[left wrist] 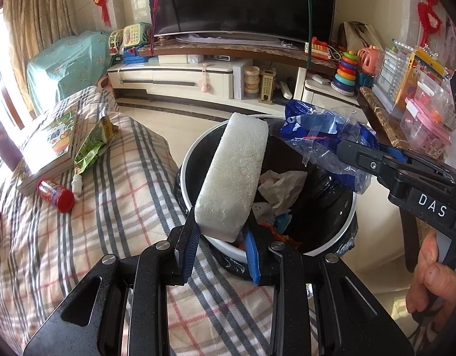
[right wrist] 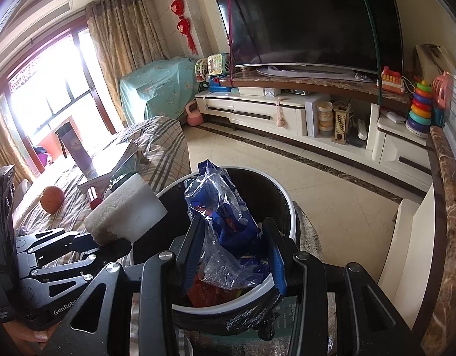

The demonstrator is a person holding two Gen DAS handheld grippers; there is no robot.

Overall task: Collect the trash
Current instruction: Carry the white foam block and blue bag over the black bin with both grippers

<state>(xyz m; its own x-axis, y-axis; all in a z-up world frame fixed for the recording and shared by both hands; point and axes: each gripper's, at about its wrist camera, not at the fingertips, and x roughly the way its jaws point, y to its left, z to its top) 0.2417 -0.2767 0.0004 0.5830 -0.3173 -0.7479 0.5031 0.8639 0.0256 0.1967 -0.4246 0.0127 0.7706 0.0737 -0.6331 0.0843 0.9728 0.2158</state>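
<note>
over the bin [left wrist: 345, 225], grippers [left wrist: 220, 241] [right wrist: 232, 253] clamp sponge [left wrist: 232, 175] and wrapper [right wrist: 225, 216].

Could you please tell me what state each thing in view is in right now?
Left gripper: shut on the foam block.
Foam block: held, tilted over the bin.
Right gripper: shut on the plastic bag.
Plastic bag: crumpled, held over the bin.
Bin: open, lined, partly filled.
Television: off.
Red bottle: lying on the bed.
</note>
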